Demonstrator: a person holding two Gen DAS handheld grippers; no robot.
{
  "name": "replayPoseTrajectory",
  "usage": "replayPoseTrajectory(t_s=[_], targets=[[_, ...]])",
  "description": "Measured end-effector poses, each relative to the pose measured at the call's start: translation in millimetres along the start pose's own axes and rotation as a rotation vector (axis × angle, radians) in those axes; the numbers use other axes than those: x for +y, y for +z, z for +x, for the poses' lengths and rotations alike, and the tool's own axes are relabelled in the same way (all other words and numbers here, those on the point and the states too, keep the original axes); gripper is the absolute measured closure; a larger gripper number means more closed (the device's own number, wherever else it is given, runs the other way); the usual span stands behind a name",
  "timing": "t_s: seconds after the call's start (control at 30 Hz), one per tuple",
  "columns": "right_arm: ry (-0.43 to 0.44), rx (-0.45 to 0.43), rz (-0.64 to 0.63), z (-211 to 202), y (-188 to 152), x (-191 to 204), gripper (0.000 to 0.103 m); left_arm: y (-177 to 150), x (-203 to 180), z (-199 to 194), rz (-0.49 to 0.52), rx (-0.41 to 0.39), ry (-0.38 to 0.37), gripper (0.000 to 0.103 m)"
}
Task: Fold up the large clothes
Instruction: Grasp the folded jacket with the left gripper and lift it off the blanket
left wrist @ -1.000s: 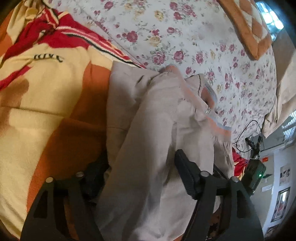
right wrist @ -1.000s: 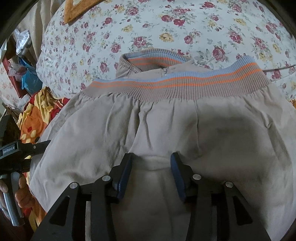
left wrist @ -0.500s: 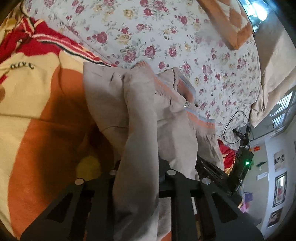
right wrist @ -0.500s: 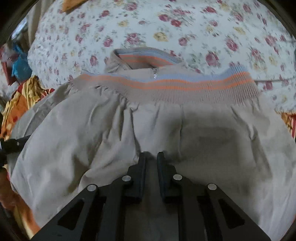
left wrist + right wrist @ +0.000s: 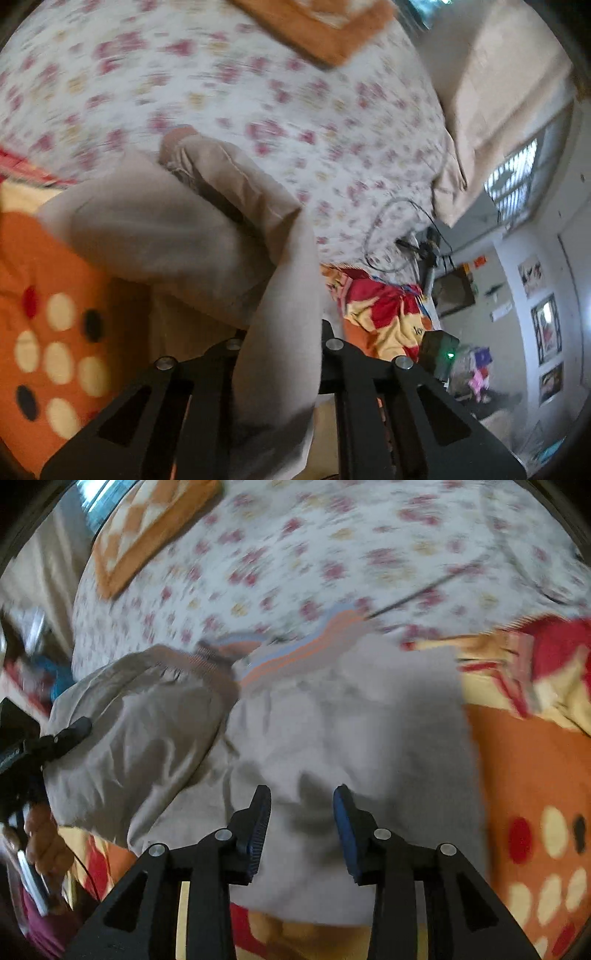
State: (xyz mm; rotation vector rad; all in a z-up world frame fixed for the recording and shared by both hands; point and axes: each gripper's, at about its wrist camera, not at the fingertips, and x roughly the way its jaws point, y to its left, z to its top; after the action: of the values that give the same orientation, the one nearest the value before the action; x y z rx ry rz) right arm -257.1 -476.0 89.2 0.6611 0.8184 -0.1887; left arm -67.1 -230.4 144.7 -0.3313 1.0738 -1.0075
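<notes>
Moved: jacket [image 5: 177,236] side now lifted, folded over on the bed [image 5: 258,92].
Left gripper [image 5: 280,354]: fingers clamped on beige cloth.
Right gripper [image 5: 301,812]: fingers just reopened, empty.
Right view only: ribbed striped hem [image 5: 295,653].

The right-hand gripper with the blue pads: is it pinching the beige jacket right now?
No. The right gripper has its blue pads spread apart above the beige jacket, with nothing clamped between them.

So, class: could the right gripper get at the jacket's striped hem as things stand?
Probably yes. The right gripper hangs open over the jacket, and the striped hem lies ahead, uncovered; only flat cloth lies between.
</notes>
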Motion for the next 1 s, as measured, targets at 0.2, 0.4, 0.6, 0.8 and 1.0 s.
replayPoseTrajectory(t_s=[0.2, 0.4, 0.6, 0.8, 1.0], targets=[[-0.033, -0.120, 0.276, -39.5, -1.2, -81.9, 0.043, -15.1, -55.5, 73.7, 0.071, 0.093, 0.000, 0.095], [-0.149, -0.090, 0.364, -36.0, -2.7, -126.5, 0.043, -53.5, -70.5, 153.6, 0.097, 0.207, 0.105, 0.095], [-0.111, -0.098, 0.361, -29.3, 3.1, -128.5, 0.043, -63.8, -74.6, 157.3, 0.075, 0.254, 0.011, 0.031], [-0.084, -0.075, 0.338, -18.0, 4.2, -118.4, 0.043, -64.2, -75.6, 95.3, 0.134, 0.245, -0.029, 0.018], [-0.097, -0.056, 0.350, -12.1, 3.0, -119.4, 0.041, -51.2, -38.1, 57.5, 0.074, 0.134, 0.076, 0.018]])
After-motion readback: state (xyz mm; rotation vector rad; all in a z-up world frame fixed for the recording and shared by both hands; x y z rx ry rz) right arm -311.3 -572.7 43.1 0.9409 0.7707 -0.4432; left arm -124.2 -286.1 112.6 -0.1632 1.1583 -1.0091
